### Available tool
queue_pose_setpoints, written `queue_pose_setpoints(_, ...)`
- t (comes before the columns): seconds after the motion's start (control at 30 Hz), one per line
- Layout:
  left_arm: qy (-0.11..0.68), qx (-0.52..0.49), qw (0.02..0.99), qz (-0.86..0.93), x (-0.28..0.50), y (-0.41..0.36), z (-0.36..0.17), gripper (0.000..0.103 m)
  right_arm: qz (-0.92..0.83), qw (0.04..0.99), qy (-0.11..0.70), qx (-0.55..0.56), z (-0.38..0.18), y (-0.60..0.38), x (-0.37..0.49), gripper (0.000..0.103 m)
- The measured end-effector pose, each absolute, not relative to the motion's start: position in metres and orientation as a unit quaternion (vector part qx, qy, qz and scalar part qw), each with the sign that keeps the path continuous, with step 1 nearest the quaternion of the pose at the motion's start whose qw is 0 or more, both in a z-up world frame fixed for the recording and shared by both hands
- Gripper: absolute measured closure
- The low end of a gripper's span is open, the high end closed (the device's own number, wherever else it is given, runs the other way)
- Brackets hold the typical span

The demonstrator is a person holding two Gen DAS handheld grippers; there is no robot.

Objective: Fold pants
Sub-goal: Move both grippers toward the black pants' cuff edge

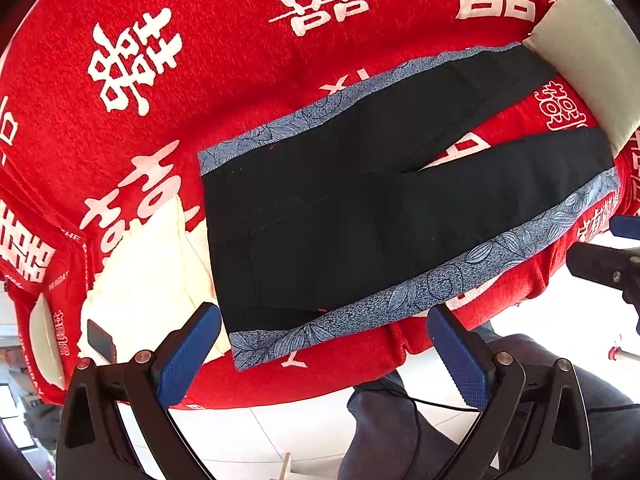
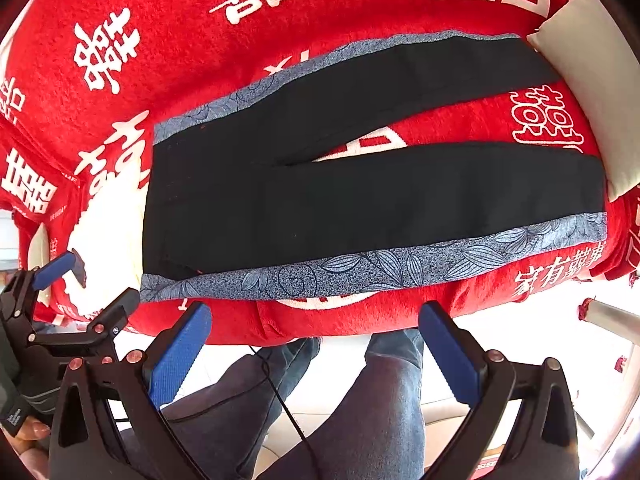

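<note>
Black pants with blue patterned side stripes lie flat on the red blanket, waist to the left, both legs spread to the right. They also show in the right wrist view. My left gripper is open and empty, hovering off the near edge by the waist corner. My right gripper is open and empty, off the near edge below the near leg's stripe. The left gripper shows at the left of the right wrist view.
A white cloth lies left of the waist. A grey-white pillow sits at the leg ends. A dark phone lies at the lower left. The person's legs in jeans and a cable stand below the bed edge.
</note>
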State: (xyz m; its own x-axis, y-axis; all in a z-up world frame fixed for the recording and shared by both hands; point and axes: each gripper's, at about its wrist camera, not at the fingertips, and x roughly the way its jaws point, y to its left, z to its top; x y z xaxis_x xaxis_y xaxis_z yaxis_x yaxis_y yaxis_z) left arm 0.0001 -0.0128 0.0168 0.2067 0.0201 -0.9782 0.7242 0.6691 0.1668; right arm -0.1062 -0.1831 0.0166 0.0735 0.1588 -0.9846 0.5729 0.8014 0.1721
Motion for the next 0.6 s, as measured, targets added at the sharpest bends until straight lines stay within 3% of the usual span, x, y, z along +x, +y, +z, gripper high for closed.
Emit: queue_pose_setpoints(0.6, 0.613, 0.249, 0.729, -0.176, 0.005, -0.013, 0.017, 0.000, -0.139, 0.691, 0.658, 0.266, 0.011, -0.208, -0.115, 0.000)
